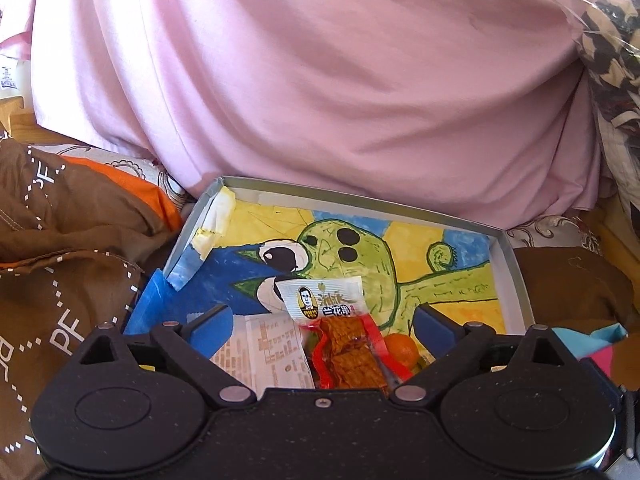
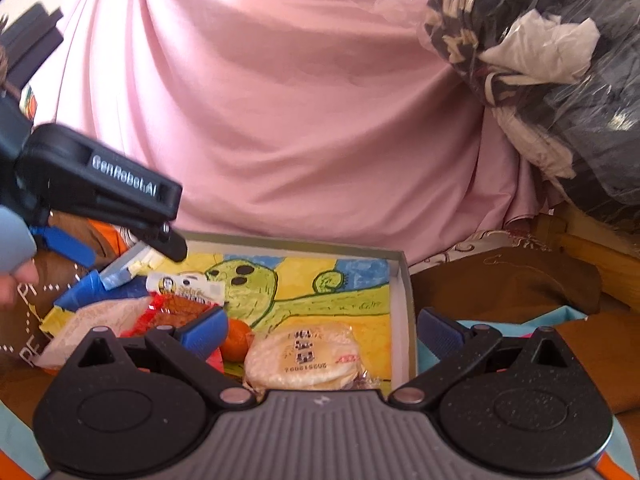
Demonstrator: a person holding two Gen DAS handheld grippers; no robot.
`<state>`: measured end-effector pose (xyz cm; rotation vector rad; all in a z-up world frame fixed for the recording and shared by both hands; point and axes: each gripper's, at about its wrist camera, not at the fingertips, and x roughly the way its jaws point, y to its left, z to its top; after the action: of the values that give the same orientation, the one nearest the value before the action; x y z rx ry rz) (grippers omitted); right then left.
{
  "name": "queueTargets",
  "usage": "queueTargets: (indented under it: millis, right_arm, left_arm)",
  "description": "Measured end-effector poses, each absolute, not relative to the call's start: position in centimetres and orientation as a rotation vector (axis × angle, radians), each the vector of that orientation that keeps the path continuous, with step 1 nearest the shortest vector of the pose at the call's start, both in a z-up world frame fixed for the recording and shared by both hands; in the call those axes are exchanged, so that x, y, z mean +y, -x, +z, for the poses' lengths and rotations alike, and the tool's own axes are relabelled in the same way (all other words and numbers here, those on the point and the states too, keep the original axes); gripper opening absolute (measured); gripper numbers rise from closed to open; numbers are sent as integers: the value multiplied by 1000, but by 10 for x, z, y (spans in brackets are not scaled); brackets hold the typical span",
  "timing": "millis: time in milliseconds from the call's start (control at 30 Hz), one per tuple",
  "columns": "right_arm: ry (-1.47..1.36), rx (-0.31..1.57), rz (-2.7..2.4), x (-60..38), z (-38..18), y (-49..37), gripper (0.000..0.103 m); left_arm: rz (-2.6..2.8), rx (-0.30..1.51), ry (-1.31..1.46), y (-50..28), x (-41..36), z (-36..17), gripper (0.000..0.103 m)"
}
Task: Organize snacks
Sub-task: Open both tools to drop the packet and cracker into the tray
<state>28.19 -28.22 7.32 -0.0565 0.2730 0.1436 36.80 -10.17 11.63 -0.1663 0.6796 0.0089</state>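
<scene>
A shallow grey box (image 1: 505, 264) is lined with a painted green-and-blue drawing. In it lie a clear-and-red packet of brown tofu snack (image 1: 344, 340), a white printed packet (image 1: 264, 348) and a small orange (image 1: 400, 348). My left gripper (image 1: 324, 326) is open, its blue pads on either side of the tofu packet without touching it. In the right wrist view a round white cake in clear wrap (image 2: 308, 356) lies at the box's near right, beside the orange (image 2: 236, 340). My right gripper (image 2: 322, 332) hangs open above the cake. Its right finger sits outside the box wall (image 2: 405, 280).
A big pink cloth bundle (image 1: 320, 80) rises right behind the box. Brown printed fabric (image 1: 60, 260) lies to the left, brown cloth (image 2: 500, 284) to the right. A clear bag of dark patterned clothes (image 2: 540, 60) is at upper right. The left gripper's black housing (image 2: 100, 180) reaches in from the left.
</scene>
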Motion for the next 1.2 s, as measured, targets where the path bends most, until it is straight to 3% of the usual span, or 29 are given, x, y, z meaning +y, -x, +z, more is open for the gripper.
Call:
queueTargets:
  millis: [733, 1200]
  right_arm:
    - [-5, 218, 110, -293, 106, -242, 103]
    - [0, 207, 146, -278, 109, -218, 103]
  left_arm:
    - [-43, 658, 117, -311, -83, 123, 98]
    - [-17, 567, 224, -245, -55, 107, 98]
